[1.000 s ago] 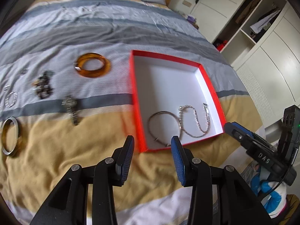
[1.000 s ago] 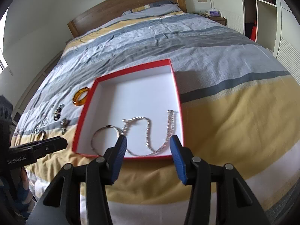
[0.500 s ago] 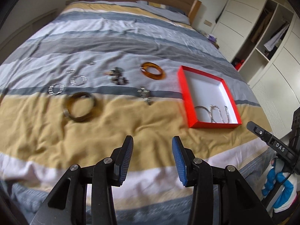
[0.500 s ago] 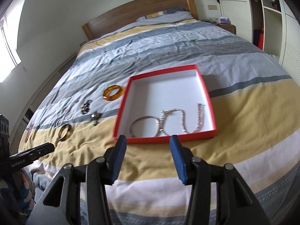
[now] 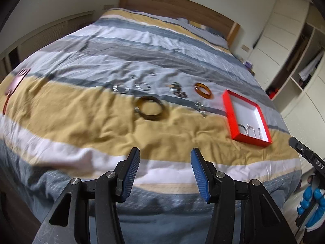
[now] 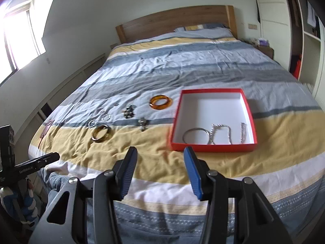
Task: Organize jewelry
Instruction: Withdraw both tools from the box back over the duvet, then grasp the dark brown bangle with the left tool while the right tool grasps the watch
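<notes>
A red box point(image 6: 212, 148) with a white inside lies on the striped bed, also in the left wrist view point(image 5: 235, 120). In it lie a silver bangle point(image 6: 195, 135) and silver chains point(image 6: 221, 133). On the cover to its left lie an amber bangle point(image 6: 161, 102), a dark bead cluster point(image 6: 129, 111), a small metal piece point(image 6: 142, 123), a brown bangle point(image 6: 101, 133) and small silver rings point(image 6: 106, 117). My left gripper point(image 5: 165, 172) and right gripper point(image 6: 160, 172) are open and empty, held back beyond the bed's foot edge.
The wooden headboard point(image 6: 174, 23) is at the far end. White wardrobes and open shelves point(image 5: 300, 46) stand on the right. A pink and red object point(image 5: 14, 85) lies at the bed's left edge. The bed's foot edge runs just under both grippers.
Both grippers have pulled back and up from the red box to beyond the bed's foot. The left one has also swung left. The jewelry has not moved.
</notes>
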`<state>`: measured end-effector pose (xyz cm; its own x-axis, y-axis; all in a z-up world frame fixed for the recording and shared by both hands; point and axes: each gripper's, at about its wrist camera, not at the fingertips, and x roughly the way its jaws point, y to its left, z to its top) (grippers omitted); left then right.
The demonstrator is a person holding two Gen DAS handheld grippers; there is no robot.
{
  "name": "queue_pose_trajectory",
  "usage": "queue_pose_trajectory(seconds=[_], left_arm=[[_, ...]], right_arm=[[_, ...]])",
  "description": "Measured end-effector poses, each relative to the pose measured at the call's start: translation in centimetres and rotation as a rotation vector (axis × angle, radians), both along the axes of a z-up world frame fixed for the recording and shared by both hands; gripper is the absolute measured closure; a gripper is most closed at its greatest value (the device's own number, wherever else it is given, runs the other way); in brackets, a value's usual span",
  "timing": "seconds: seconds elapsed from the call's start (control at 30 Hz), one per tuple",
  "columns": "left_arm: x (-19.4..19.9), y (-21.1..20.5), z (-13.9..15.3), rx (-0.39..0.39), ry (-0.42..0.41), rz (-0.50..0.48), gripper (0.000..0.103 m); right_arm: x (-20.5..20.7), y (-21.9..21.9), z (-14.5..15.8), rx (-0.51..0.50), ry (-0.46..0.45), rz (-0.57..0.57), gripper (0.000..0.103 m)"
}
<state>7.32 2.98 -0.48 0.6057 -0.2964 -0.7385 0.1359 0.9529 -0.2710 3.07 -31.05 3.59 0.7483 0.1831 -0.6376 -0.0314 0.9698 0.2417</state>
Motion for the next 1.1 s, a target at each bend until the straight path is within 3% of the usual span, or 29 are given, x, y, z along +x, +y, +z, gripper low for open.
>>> queue_pose_trajectory(seconds=[0.43,0.73,1.1], left_arm=[[0.5,5.5,-2.3,-0.016,0.037,0.114,0.055],[5.1,4.5,-3.8,-0.010,0.083,0.098,0.059],[11.9,3.3,-6.4,0.015,0.149,0.090,0.059]], right_arm=[[1.5,3.5,-0.3,-0.032,-0.002,0.059,0.058],[5.2,4.7,-2.0,-0.041,0.031,0.106,0.058],[11.9,5.7,-6.4,-0.018,0.116,0.150,0.060]])
